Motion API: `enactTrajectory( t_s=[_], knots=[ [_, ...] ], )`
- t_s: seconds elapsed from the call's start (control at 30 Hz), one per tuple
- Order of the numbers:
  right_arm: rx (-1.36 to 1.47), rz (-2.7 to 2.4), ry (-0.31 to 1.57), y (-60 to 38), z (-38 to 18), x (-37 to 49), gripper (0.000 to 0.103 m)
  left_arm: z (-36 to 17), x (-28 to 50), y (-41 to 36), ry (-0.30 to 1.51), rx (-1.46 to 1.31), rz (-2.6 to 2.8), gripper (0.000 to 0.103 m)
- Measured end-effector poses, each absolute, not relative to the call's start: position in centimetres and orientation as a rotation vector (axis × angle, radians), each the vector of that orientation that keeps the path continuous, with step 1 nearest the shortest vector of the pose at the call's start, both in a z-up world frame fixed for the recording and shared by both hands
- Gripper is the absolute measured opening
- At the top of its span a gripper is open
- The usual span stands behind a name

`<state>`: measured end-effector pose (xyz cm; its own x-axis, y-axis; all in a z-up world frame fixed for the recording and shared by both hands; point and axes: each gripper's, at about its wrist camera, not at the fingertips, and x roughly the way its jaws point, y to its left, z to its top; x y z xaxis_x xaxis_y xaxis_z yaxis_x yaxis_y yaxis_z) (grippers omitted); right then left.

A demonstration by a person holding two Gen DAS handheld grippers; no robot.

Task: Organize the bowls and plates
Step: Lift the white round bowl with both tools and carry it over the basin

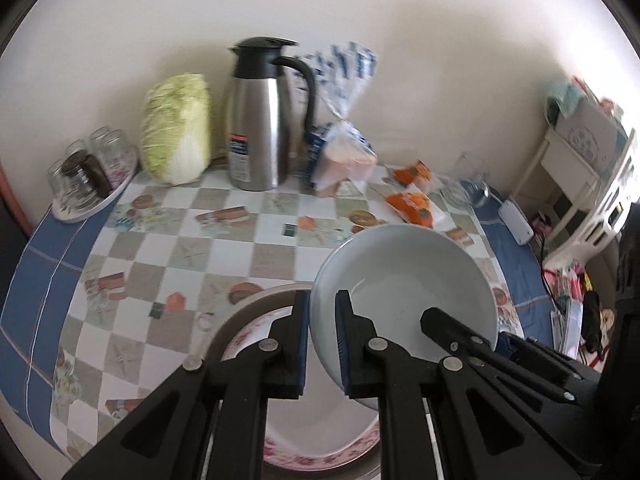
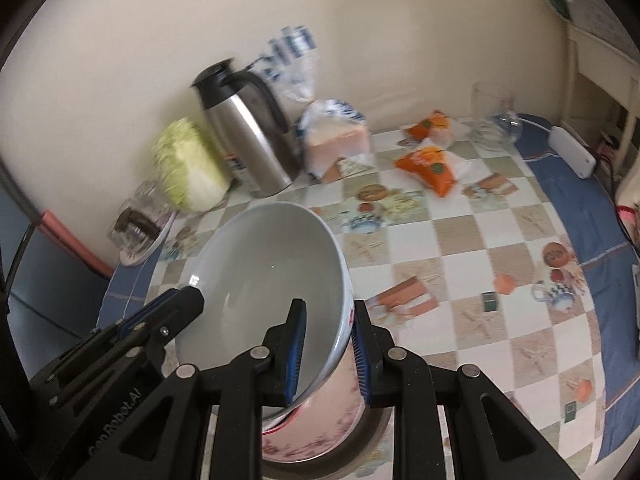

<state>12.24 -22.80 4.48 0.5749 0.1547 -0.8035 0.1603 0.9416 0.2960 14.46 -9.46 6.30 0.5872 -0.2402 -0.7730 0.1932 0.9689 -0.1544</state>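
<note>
Left wrist view: each tool (image 1: 322, 344) pinches only the white bowl's (image 1: 404, 276) rim; uneven lifting could let it slip onto the floral plate (image 1: 320, 456).

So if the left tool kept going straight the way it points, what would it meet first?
Probably the checkered tablecloth just beyond the floral plate; the left tool is already clamped on the white bowl rim. Depth is uncertain.

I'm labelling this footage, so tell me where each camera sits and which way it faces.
Left wrist: sits on the left tongs, looking down along them at the white bowl whose rim they pinch.
Right wrist: sits on the right tongs, looking down at the bowl's opposite rim.
Both share the bowl, the steel thermos, cabbage, and each other's tongs.
</note>
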Motion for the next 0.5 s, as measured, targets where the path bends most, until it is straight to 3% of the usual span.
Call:
enactTrajectory(
  t_s=[0.5],
  knots=[
    [0.249, 0.079, 1.036, -17.3, 2.7, 12.4, 0.025, 4.9, 12.7, -3.6, 0.902, -0.173, -0.218, 0.013]
  ],
)
